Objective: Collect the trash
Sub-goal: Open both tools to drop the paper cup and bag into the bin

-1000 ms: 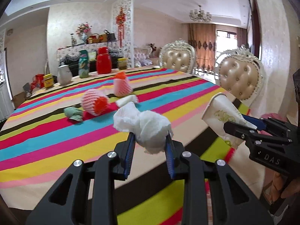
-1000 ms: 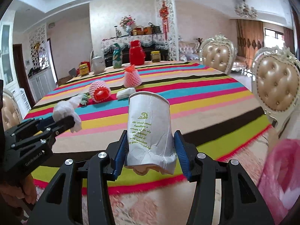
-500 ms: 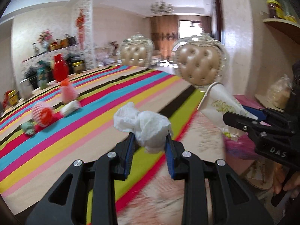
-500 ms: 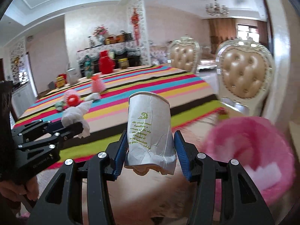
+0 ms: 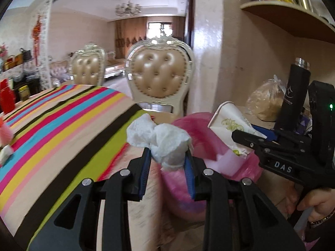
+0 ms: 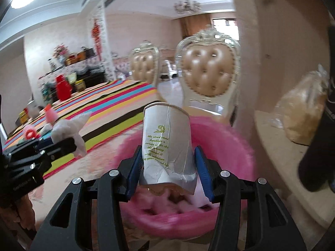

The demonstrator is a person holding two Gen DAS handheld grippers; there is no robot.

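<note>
Over the pink bin (image 6: 240, 146), the right gripper (image 6: 169, 163) holds a crushed paper cup (image 6: 167, 138) by its sides, mouth pointing away; the bin's opening lies right beneath and behind it. The left gripper (image 5: 167, 159) is clamped on a wad of tissue (image 5: 159, 140) and sits at the bin's near edge, close to the table (image 5: 62, 125) corner, so only part of the wad looks to be above the opening.

The likeliest slip is the tissue: let go from there, it could catch the rim and drop to the floor (it is light and may also cling to a pad). The cup seems better placed, though it is creased and could tip sideways off the liner. The two grippers are near each other, and a bump could shake either load loose. More litter is on the table, well apart from the bin.
</note>
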